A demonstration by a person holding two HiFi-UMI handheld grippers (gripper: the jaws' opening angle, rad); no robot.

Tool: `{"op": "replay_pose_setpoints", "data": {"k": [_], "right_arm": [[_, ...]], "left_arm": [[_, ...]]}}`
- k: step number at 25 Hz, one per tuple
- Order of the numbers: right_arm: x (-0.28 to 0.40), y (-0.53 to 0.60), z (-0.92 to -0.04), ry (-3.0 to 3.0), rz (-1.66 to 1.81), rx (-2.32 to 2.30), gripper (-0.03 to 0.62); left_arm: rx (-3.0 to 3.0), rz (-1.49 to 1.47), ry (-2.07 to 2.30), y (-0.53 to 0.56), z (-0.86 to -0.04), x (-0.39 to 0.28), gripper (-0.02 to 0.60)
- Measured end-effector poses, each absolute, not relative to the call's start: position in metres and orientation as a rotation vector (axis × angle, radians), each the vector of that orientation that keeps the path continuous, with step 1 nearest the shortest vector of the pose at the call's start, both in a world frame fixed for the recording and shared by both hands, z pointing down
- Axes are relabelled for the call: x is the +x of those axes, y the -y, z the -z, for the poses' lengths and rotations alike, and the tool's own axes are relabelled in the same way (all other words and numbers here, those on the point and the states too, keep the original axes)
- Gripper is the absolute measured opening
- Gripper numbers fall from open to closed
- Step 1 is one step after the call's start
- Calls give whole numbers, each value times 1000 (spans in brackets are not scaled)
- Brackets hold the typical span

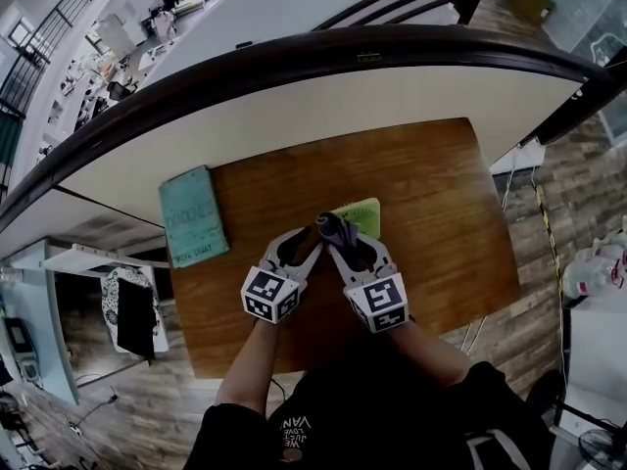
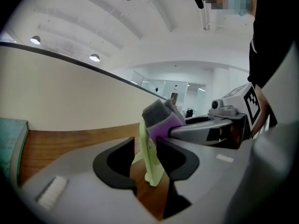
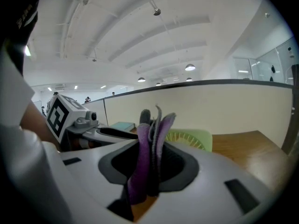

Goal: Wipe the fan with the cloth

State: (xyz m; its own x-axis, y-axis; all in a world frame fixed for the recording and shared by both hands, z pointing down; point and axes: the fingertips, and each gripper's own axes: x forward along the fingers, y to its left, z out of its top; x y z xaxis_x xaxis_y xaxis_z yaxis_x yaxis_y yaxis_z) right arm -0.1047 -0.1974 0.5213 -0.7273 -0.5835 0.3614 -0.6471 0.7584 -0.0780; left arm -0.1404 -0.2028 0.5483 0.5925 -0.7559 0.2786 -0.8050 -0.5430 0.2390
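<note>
Setting: brown wooden tabletop [image 1: 421, 184] set against a cream partition; a teal book [image 1: 193, 215] lies at its left.
Fan: the small pale-green plastic fan [image 1: 361, 211] stands roughly upright mid-table, just ahead of both grippers.
Left side: the left gripper [image 2: 145, 148] has its jaws apart, with the fan's thin edge [image 2: 150, 160] between them, unpinched.
Right side: the right gripper [image 3: 149, 157] is clamped on a folded purple-and-grey cloth [image 3: 150, 139].
Key relation: the cloth sits at the fan's upper edge, so the left jaws probably need to steady the fan before wiping.

Bright, even light from ceiling lamps [image 3: 189, 67]; strong fisheye bending and dark corners throughout.
</note>
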Motion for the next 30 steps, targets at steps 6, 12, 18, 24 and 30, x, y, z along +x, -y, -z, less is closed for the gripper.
{"op": "replay_pose_setpoints", "data": {"k": [6, 12, 18, 24, 30], "right_arm": [[-92, 201, -524, 2621, -299, 978, 120], [-71, 209, -527, 2595, -318, 1040, 120], [-26, 230, -536, 2508, -364, 1197, 121], [12, 246, -547, 2413, -432, 1330, 120], [21, 242, -543, 2414, -446, 1376, 120]], "left_arm": [[2489, -230, 1231, 209, -551, -132, 133], [2467, -234, 1246, 217, -558, -129, 133], [2457, -234, 1254, 220, -560, -131, 120], [2467, -235, 1231, 218, -559, -129, 87], [2461, -235, 1241, 218, -557, -130, 84]]}}
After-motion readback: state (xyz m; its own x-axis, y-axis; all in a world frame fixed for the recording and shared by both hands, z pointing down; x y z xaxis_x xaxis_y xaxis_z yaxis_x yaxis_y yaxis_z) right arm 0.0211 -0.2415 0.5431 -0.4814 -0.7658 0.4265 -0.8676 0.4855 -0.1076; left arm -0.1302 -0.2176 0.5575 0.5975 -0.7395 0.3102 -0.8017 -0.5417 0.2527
